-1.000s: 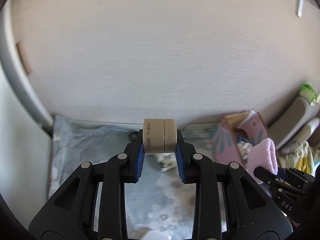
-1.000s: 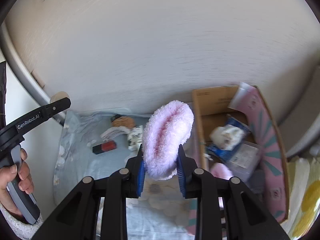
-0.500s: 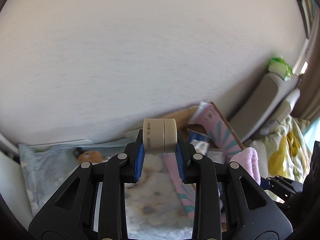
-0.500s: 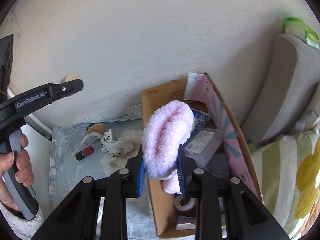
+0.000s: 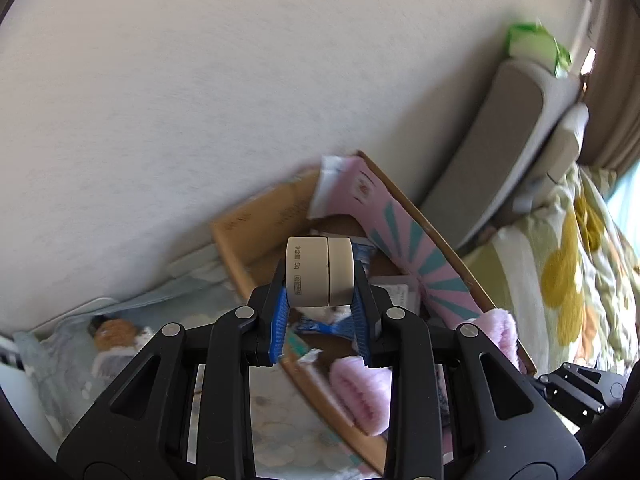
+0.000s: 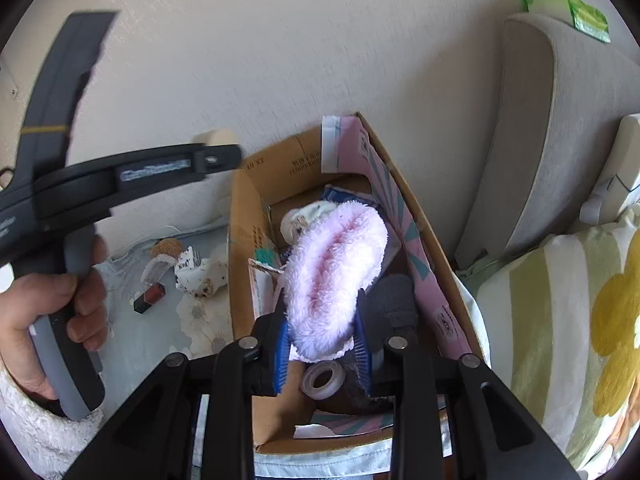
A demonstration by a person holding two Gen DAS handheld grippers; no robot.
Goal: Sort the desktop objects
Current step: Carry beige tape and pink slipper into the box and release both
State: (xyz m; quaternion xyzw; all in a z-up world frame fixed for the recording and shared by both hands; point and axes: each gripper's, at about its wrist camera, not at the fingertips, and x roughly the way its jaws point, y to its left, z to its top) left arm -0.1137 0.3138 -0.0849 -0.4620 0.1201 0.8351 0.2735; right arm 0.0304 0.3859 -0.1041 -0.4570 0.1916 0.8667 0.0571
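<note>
Right now you have both grippers loaded and poised over the cardboard box [image 6: 240,216], which looks like the bin you are sorting into. Your right gripper [image 6: 322,344] is clamped on a fluffy pink slipper [image 6: 334,276] — pinched across its folded middle, so the pile bulges above the blue pads and nothing dangles. It hangs directly above the box's interior, over a clear tape roll [image 6: 323,380] and a dark grey fabric item [image 6: 394,304], which suggests a straight drop is all that is left for it.

Your left gripper [image 5: 320,320] grips a small beige round jar [image 5: 320,272] by its flat ends, lid seam upright between the jaws (the printed side reads "5g"). It sits above the box's near-left wall, not yet clearly inside. A second pink slipper [image 5: 362,390] already lies in the box.

Several items remain out on the pale floral cloth [image 6: 200,320]: a red-and-black lipstick-like tube [image 6: 149,298] and a speckled white pouch [image 6: 200,276].
</note>
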